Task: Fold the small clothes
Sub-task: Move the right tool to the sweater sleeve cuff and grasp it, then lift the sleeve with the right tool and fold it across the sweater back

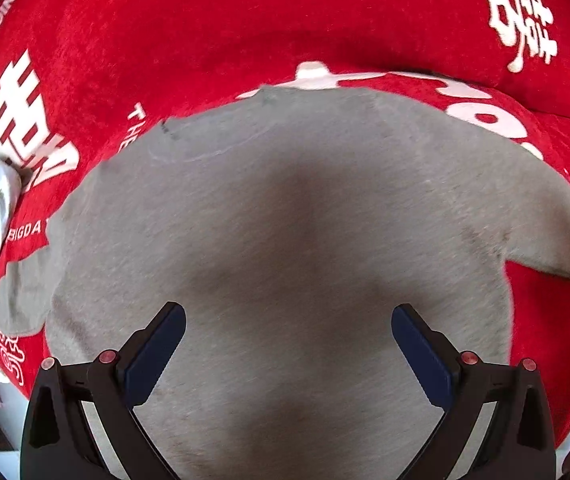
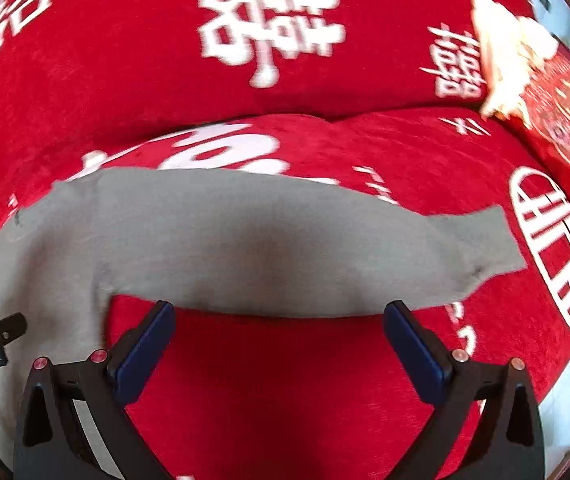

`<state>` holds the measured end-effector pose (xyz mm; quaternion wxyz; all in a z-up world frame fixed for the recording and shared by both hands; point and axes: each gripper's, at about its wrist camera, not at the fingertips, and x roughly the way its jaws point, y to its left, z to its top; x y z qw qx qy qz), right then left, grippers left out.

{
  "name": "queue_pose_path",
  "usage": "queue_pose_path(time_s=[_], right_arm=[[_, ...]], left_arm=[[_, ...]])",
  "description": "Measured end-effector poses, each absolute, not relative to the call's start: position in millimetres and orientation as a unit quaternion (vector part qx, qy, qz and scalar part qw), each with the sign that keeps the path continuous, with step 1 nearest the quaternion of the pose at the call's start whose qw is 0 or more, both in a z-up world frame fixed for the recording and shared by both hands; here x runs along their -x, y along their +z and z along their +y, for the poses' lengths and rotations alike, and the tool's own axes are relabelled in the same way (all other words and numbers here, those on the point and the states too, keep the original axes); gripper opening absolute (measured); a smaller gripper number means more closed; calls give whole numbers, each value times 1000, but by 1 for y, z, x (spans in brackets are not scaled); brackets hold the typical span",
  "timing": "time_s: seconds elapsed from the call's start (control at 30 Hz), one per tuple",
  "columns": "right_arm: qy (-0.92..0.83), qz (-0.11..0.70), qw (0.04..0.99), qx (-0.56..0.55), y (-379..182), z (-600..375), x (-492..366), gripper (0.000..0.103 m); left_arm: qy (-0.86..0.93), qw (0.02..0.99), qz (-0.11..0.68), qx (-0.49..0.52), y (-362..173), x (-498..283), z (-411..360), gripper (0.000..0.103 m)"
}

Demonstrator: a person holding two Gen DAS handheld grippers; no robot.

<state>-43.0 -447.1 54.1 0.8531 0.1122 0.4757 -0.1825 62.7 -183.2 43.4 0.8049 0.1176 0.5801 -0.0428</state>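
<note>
Grey shirt lies spread flat on the red cover with white lettering, one sleeve stretched out to the right. Left gripper hovers over the shirt body, fingers wide apart, gripping nothing. Right gripper is above the sleeve's lower edge, fingers wide apart, empty; patterned cushion at far right.

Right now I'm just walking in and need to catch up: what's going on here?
A person holds a gripper in each hand over a grey garment spread flat on a red patterned cover. The left gripper hangs open above the garment's body; the right gripper is open near its sleeve. Neither grips cloth, and no fold shows.
</note>
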Motion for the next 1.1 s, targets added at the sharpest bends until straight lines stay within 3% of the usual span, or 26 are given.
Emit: queue_pose_path(time_s=[0.37, 0.53, 0.63, 0.67, 0.7, 0.73, 0.8, 1.0, 1.1], right_arm=[[-263, 468, 822, -191, 34, -551, 77, 103], [-245, 444, 797, -330, 2, -608, 94, 102], [-210, 387, 807, -393, -5, -629, 93, 100], [-204, 373, 813, -399, -3, -635, 90, 94], [-201, 368, 812, -405, -4, -641, 86, 72], [-194, 372, 805, -419, -8, -650, 81, 38], [-186, 391, 786, -443, -21, -661, 76, 9], [-219, 327, 820, -415, 11, -659, 106, 8], [-254, 353, 827, -356, 22, -644, 100, 8]], left_arm=[[-70, 805, 569, -153, 42, -66, -248, 103], [-80, 809, 562, -152, 40, -65, -257, 103], [-78, 808, 566, -143, 37, -67, -256, 103], [-77, 808, 567, -141, 36, -68, -255, 103], [-74, 809, 567, -136, 35, -69, -251, 103], [-72, 809, 567, -133, 35, -70, -249, 103], [-66, 810, 569, -128, 34, -73, -244, 103], [-43, 814, 567, -120, 29, -83, -225, 103], [-30, 798, 584, -147, 12, -85, -221, 103]])
